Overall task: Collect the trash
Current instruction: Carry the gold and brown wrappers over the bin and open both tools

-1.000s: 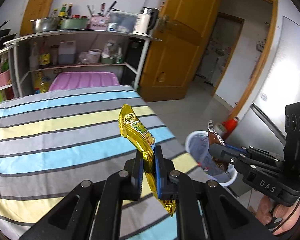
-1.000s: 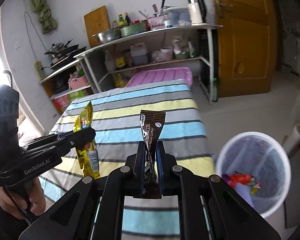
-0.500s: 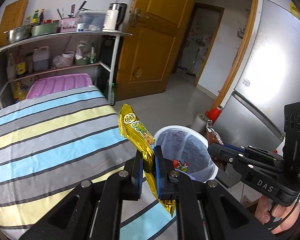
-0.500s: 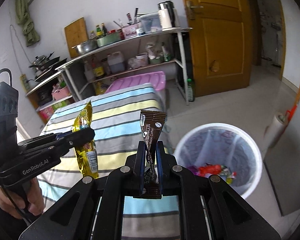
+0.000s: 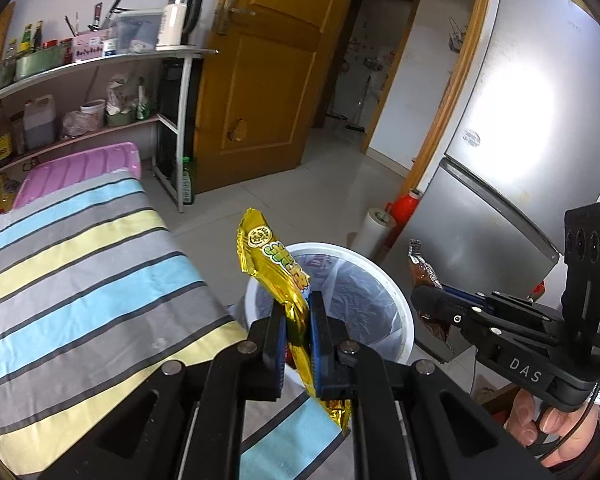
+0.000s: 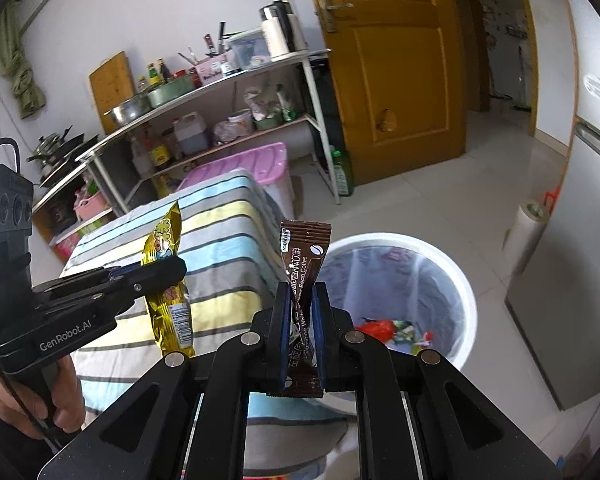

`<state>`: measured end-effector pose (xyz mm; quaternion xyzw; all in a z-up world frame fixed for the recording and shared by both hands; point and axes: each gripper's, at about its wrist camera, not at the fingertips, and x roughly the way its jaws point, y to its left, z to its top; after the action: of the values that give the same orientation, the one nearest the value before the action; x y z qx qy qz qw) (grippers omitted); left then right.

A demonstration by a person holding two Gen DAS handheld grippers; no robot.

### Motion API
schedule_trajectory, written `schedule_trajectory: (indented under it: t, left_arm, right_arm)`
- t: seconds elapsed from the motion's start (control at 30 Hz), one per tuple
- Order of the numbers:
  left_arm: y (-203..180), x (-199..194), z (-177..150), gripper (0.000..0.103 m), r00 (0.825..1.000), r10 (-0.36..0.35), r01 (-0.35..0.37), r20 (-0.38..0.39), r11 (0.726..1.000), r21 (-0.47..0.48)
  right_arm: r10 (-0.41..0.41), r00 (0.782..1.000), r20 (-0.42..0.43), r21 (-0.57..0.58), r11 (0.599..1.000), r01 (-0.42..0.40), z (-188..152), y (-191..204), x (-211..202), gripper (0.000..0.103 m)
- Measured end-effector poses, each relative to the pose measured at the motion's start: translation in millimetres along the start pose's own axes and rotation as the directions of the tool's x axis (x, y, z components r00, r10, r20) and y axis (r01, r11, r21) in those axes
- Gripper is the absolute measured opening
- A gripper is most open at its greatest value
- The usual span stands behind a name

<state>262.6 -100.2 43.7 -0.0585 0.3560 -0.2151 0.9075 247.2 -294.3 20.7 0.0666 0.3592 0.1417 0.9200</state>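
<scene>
My left gripper (image 5: 297, 304) is shut on a gold snack wrapper (image 5: 274, 264) that sticks up between its blue pads, in front of the white trash bin (image 5: 396, 280). My right gripper (image 6: 301, 294) is shut on a brown coffee sachet (image 6: 302, 254), upright and just left of the bin (image 6: 466, 292). The bin has a grey liner and colourful wrappers (image 6: 384, 326) at its bottom. In the left wrist view the right gripper (image 5: 422, 294) shows at the right with the sachet (image 5: 422, 268). In the right wrist view the left gripper (image 6: 178, 268) shows at the left with the gold wrapper (image 6: 166, 280).
A table with a striped cloth (image 5: 80, 272) lies left of the bin. A silver fridge (image 5: 512, 160) stands at the right, with a paper roll (image 5: 374, 230) and a red object (image 5: 404, 208) on the floor beside it. Shelving (image 6: 228, 120), a pink tub (image 6: 244, 166) and a brown door (image 6: 392, 64) are behind.
Both grippers have swung right, from over the striped table toward the bin, which now sits closer and more central in both views. Each still grips its wrapper.
</scene>
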Motion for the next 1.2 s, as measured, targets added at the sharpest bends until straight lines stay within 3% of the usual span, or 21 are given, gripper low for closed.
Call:
schedule_trajectory:
  t: [0.57,0.7,0.77,0.83,0.9,1.2]
  left_arm:
    - [-14.0,81.4,-0.5,0.012,0.992,-0.038,0.038,-0.117,0.999,0.001]
    - [-13.7,96.6,-1.2,0.017,0.989,-0.03,0.031,-0.147,1.0,0.002]
    - [-11.9,101.4,-1.9,0.031,0.987,-0.026,0.026,-0.16,1.0,-0.001]
    - [-10.5,103.4,-2.5,0.041,0.987,-0.03,0.03,-0.159,1.0,-0.006]
    - [-9.7,103.6,-2.9,0.041,0.987,-0.029,0.028,-0.158,1.0,-0.009]
    - [-5.5,91.9,-3.2,0.041,0.99,-0.023,0.02,-0.141,0.999,-0.028]
  right_arm:
    - [-0.048,0.995,-0.089,0.076,0.996,0.055,-10.9,-53.1,44.7,0.011]
    - [-0.05,0.993,-0.11,0.083,0.995,0.06,-16.6,-61.2,55.0,0.013]
    - [-0.059,0.991,-0.122,0.086,0.994,0.07,-17.6,-65.0,61.0,0.017]
    - [-0.061,0.991,-0.123,0.091,0.993,0.073,-19.2,-67.7,63.7,0.027]
    - [-0.061,0.991,-0.122,0.096,0.993,0.073,-19.9,-69.6,64.4,0.034]
    - [-0.073,0.992,-0.103,0.084,0.993,0.082,-16.7,-63.8,50.8,0.035]
